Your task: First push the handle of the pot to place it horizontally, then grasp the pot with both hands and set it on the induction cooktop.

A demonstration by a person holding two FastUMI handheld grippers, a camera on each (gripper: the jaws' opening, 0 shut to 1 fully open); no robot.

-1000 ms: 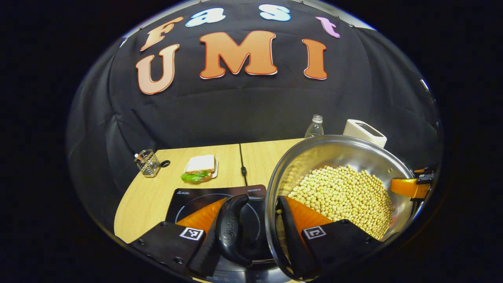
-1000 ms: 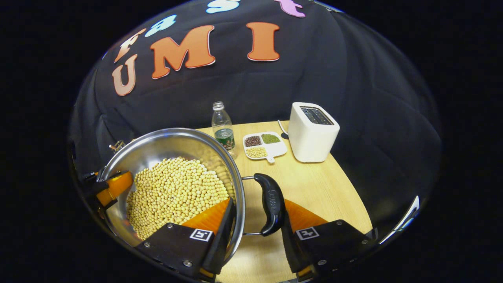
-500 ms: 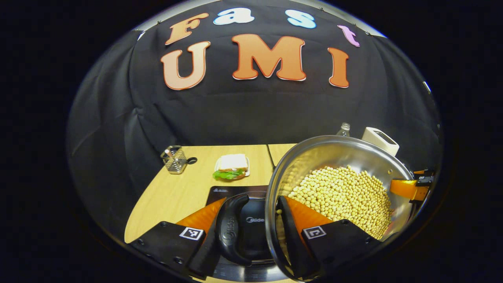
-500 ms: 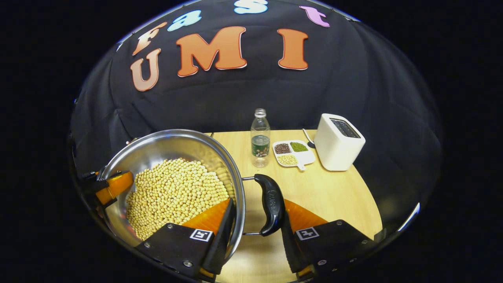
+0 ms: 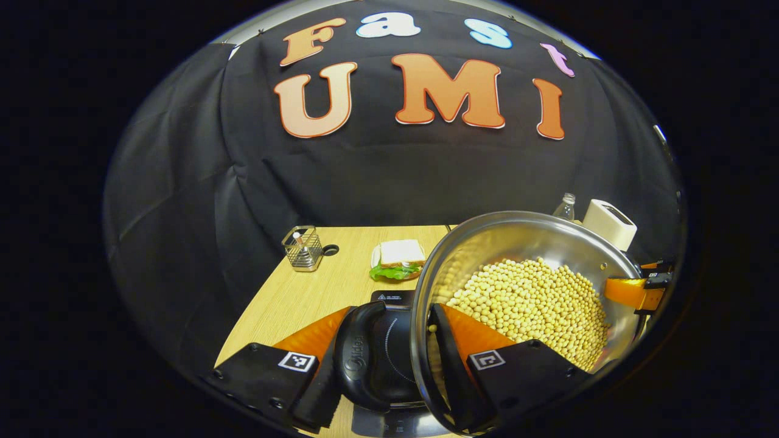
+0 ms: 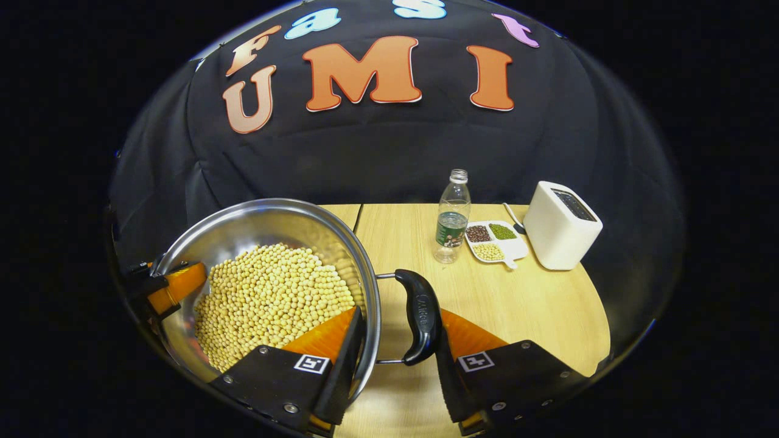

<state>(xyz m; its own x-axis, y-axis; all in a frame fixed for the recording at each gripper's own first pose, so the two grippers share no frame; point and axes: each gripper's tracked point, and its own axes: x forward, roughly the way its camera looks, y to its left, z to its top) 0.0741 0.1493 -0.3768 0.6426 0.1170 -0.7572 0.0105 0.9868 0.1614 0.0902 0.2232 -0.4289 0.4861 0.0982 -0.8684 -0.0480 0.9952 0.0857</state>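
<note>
Now both claws grip pot point(image 5: 523, 243): left claw point(image 5: 383, 359) clenched on handle and rim, right claw point(image 6: 395, 340) likewise, above cooktop point(image 5: 389, 298).

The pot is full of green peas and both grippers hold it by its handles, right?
Not quite. The pot holds pale yellow beans, not green peas, as the right gripper view shows. The rest is right: the right gripper and the left gripper each clamp a handle and the rim.
</note>
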